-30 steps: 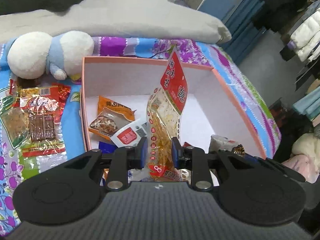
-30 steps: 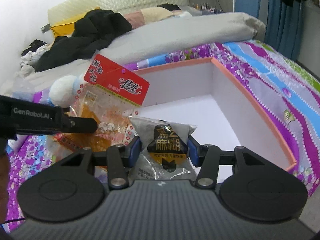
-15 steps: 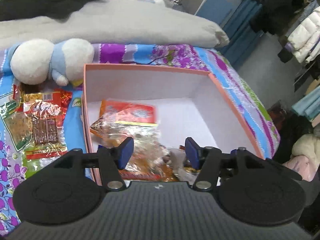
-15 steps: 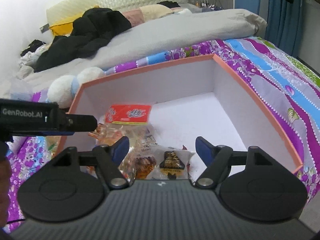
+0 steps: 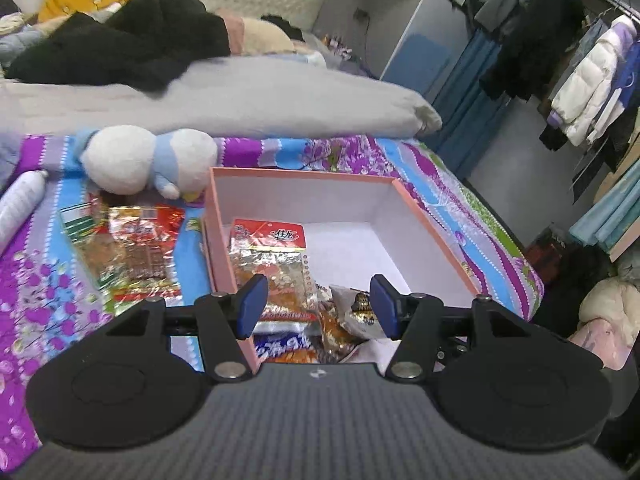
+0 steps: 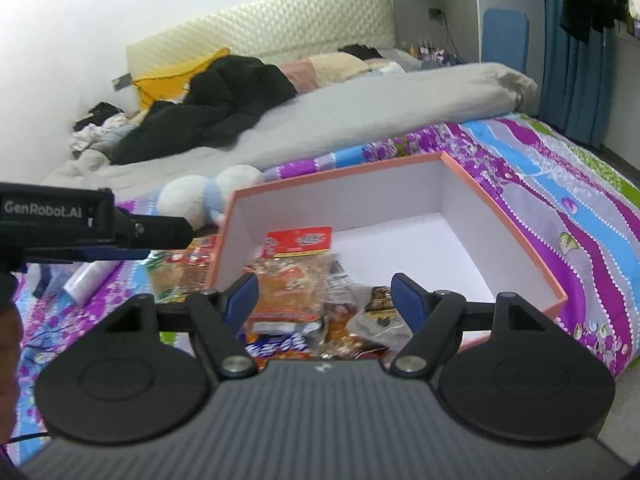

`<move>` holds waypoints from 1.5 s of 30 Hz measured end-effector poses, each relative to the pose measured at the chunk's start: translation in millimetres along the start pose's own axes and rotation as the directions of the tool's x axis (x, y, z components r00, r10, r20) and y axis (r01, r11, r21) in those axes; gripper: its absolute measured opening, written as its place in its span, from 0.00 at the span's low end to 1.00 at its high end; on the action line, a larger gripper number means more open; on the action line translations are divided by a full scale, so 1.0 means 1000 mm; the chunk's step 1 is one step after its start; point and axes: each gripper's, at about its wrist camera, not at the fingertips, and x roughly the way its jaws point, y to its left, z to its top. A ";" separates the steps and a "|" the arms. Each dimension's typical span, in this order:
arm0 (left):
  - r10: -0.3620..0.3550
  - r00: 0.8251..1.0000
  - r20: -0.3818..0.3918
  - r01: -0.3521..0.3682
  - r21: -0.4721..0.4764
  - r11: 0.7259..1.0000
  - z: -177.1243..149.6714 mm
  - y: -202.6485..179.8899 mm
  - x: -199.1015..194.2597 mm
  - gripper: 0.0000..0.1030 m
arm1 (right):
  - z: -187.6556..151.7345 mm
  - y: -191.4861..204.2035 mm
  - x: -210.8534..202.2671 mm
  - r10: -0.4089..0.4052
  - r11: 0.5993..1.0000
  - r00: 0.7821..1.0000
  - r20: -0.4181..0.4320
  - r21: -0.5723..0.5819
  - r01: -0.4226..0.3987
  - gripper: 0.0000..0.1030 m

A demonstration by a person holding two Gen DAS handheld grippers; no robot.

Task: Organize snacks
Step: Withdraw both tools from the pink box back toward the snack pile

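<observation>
Left gripper (image 5: 318, 300) and right gripper (image 6: 324, 300): jaws apart, nothing held, both above the pink box (image 5: 434, 232). Snack packets piled in the box's near-left corner, red-topped packet (image 5: 268, 236) uppermost; the lower ones are cut off by the gripper bodies. More packets (image 5: 132, 252) lie outside on the bedspread, print blurred. Plush toy (image 5: 148, 160) behind.

Box (image 5: 432, 236) on bed, snack packets (image 5: 276, 268) piled in its near-left corner. More packets (image 5: 132, 248) left of box; plush toy (image 5: 148, 160) behind them, duvet (image 5: 240, 100) farther back.
</observation>
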 end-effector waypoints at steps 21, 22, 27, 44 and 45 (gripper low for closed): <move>0.094 0.988 0.120 -0.088 -0.049 0.995 -0.083 0.039 -0.142 0.60 | -0.045 0.071 -0.082 0.101 0.991 0.993 0.060 -0.092 -0.095 0.73; 0.098 0.988 0.122 -0.092 -0.052 0.994 -0.086 0.040 -0.145 0.60 | -0.046 0.074 -0.084 0.105 0.990 0.993 0.062 -0.098 -0.099 0.73; 0.129 0.982 0.141 -0.125 -0.034 0.992 -0.098 0.047 -0.172 0.61 | -0.055 0.091 -0.096 0.139 0.979 0.988 0.074 -0.161 -0.125 0.73; 0.217 0.970 0.112 -0.198 -0.155 0.968 -0.142 0.097 -0.195 0.61 | -0.087 0.131 -0.101 0.246 0.943 0.969 0.003 -0.231 -0.239 0.73; 0.219 0.970 0.107 -0.200 -0.161 0.966 -0.142 0.099 -0.193 0.63 | -0.088 0.131 -0.100 0.247 0.943 0.969 0.001 -0.232 -0.240 0.73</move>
